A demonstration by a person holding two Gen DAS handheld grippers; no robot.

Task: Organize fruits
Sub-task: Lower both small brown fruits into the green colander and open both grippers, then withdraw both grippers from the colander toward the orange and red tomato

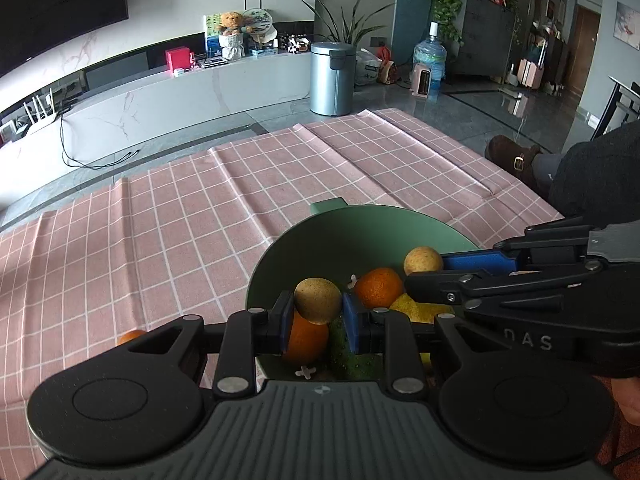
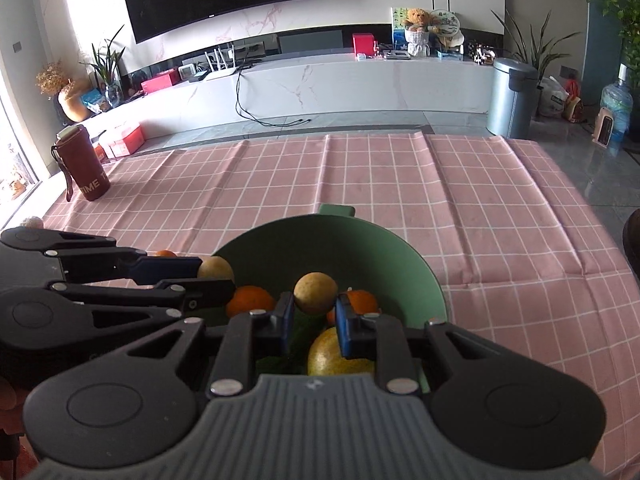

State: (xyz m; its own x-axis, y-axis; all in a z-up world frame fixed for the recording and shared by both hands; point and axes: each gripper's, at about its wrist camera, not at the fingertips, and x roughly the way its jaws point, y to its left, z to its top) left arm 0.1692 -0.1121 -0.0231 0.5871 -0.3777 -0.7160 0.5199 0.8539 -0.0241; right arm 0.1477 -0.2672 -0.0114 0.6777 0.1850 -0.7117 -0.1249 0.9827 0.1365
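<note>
A green bowl point(image 1: 352, 236) with a small handle stands on the pink checked cloth; it also shows in the right wrist view point(image 2: 360, 252). It holds oranges point(image 1: 378, 288), a yellow fruit point(image 2: 340, 356) and a green fruit point(image 1: 352, 360). My left gripper point(image 1: 318, 310) is shut on a small tan round fruit point(image 1: 318, 300) above the bowl's near left side. My right gripper point(image 2: 314, 312) is shut on another tan round fruit point(image 2: 315, 293) above the bowl. Each gripper shows side-on in the other's view, the right gripper point(image 1: 436, 266) with its fruit point(image 1: 423, 261).
An orange point(image 1: 130, 337) lies on the cloth left of the bowl. A maroon bottle point(image 2: 82, 164) stands at the table's far left corner. A grey bin point(image 1: 332, 78) stands on the floor beyond the table. A person's leg and brown boot point(image 1: 516, 156) are at the right edge.
</note>
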